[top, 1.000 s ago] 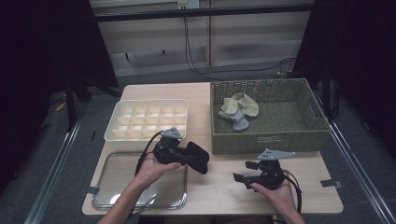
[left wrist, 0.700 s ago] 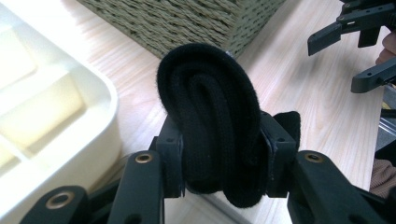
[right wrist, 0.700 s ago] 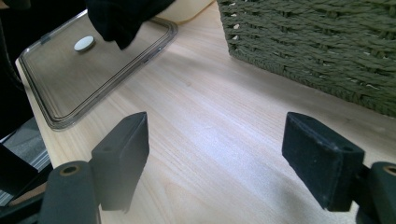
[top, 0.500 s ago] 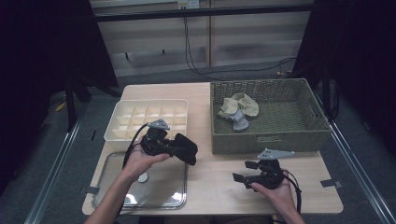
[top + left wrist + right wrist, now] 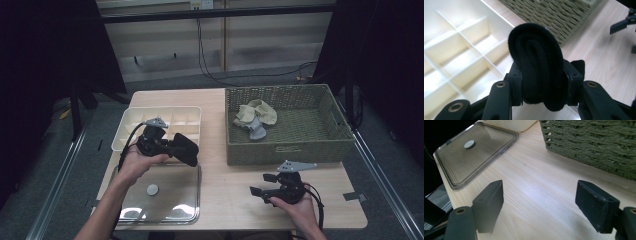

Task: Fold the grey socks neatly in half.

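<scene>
My left gripper (image 5: 176, 146) is shut on a rolled black cloth bundle (image 5: 185, 149), held above the near right corner of the cream compartment tray (image 5: 131, 125). In the left gripper view the black roll (image 5: 536, 57) bulges up between the two jaws, with the tray's cells (image 5: 454, 50) behind it. My right gripper (image 5: 263, 186) rests low on the wooden table (image 5: 225, 195) near the front edge, open with nothing between its pads (image 5: 490, 202). A beige cloth (image 5: 257, 113) and a grey one (image 5: 256, 131) lie in the wicker basket (image 5: 290, 149).
A clear flat lid (image 5: 167, 202) with a small round disc (image 5: 152, 189) lies at the front left, under my left hand. The green wicker basket wall (image 5: 594, 142) stands just ahead of the right gripper. Bare tabletop lies between the lid and the right gripper.
My left gripper has carried the black roll to the left and a little farther back, from beside the basket front to the compartment tray's near edge. The right gripper has stayed put.
</scene>
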The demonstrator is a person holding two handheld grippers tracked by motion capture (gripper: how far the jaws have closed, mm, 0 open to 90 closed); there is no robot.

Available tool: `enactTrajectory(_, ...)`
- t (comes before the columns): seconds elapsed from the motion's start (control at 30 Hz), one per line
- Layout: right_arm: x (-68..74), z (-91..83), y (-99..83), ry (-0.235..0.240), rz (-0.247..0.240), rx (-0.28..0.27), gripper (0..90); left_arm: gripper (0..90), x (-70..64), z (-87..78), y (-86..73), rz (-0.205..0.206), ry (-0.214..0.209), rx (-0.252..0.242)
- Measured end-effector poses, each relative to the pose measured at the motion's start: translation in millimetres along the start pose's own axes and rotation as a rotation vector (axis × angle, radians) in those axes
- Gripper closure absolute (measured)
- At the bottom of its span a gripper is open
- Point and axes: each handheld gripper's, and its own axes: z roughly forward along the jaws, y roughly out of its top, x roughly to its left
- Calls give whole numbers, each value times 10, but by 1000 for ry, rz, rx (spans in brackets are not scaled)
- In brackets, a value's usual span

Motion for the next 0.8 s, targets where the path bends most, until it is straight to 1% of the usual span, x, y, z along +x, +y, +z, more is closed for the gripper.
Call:
enactTrajectory(0.13, 6, 19, 2, 0, 5, 3, 217, 597, 60, -66, 43, -1, 17, -3)
enactTrajectory(0.17, 4, 21, 2, -1, 7, 6, 215, 597, 79, -76, 57, -2, 14, -5)
enactTrajectory(0.2, 1, 26, 1, 0, 3, 8, 214, 597, 100, -79, 78, -2, 25, -4)
enactTrajectory(0.23, 6, 29, 2, 0, 12, 13, 208, 597, 121, -82, 98, 0, 28, -1)
enactTrajectory(0.33, 6, 34, 2, 2, 12, 16, 207, 597, 141, -85, 146, 5, 45, 0)
enactTrajectory(0.37, 5, 34, 4, 5, 9, 16, 206, 597, 138, -87, 163, 7, 50, -6)
enactTrajectory(0.43, 0, 35, 4, 4, 12, 13, 203, 597, 146, -87, 194, 9, 44, -12)
enactTrajectory(0.6, -1, 37, 4, 6, 7, 10, 205, 597, 187, -62, 255, 10, 65, 6)
enactTrajectory(0.63, 4, 31, 3, 9, 0, 8, 204, 597, 217, -40, 285, 8, 79, 21)
enactTrajectory(0.67, 5, 28, 3, 10, 1, 7, 204, 596, 224, -33, 290, 4, 82, 24)
enactTrajectory(0.7, 4, 27, 2, 10, 1, 7, 204, 597, 243, -26, 298, 12, 83, 30)
enactTrajectory(0.77, 0, 26, 2, 10, 0, 7, 203, 597, 276, 2, 303, -4, 85, 30)
enactTrajectory(0.8, -2, 27, 3, 10, 1, 7, 203, 596, 298, 12, 304, 1, 95, 32)
